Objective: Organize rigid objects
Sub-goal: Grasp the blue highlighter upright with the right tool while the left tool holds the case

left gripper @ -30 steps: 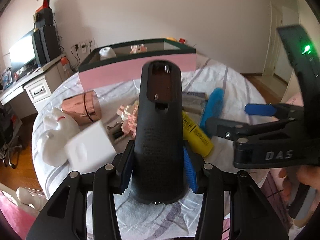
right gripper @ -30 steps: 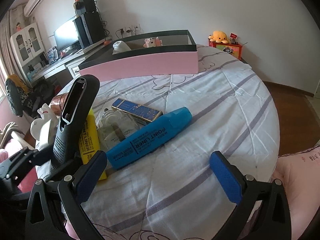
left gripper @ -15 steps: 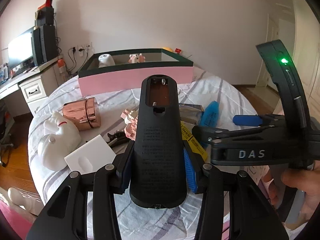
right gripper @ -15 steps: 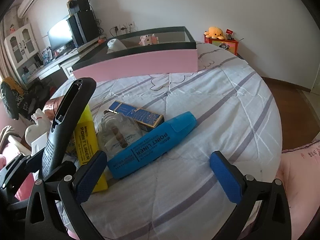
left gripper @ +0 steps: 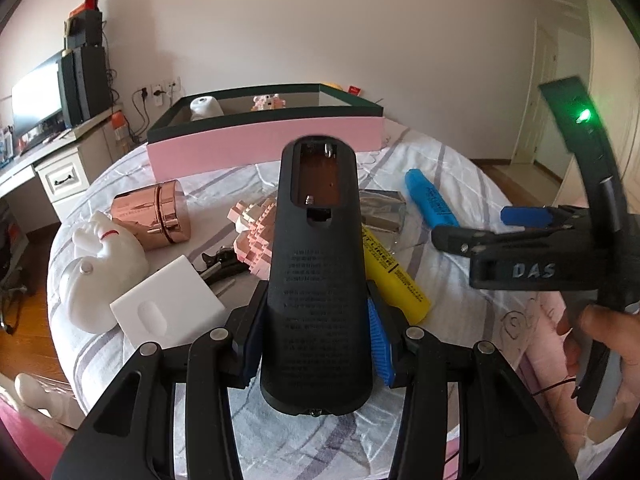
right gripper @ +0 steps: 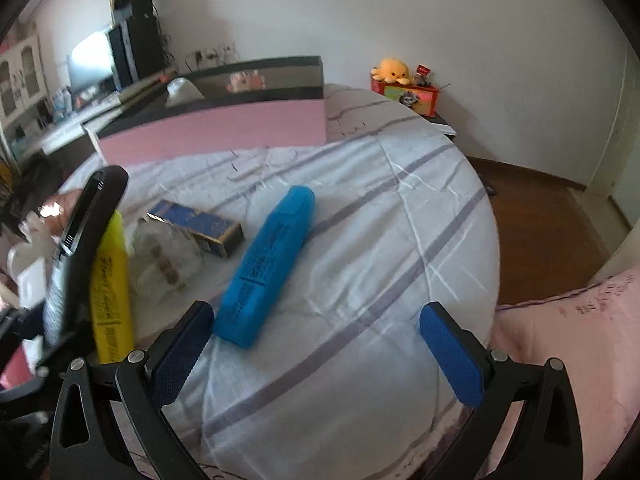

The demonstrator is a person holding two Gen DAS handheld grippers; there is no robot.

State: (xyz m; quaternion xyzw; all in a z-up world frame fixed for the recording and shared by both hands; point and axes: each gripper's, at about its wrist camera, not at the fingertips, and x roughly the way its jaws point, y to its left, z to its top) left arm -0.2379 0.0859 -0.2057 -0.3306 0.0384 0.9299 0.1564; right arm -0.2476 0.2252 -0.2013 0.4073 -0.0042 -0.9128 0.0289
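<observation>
Pinching the black casing (left gripper: 318,280) above the bed (right gripper: 380,240), the left gripper (left gripper: 316,344) faces clutter; right gripper (right gripper: 320,344) jaws spread beside the blue marker (right gripper: 268,264), bare sheet reaching the edge.

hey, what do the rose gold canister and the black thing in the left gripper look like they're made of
Rose gold canister: probably polished metal or metallised plastic, since it shows mirror-like reflections. Black thing in the left gripper: likely matte moulded plastic, with a finely textured, non-reflective surface.
</observation>
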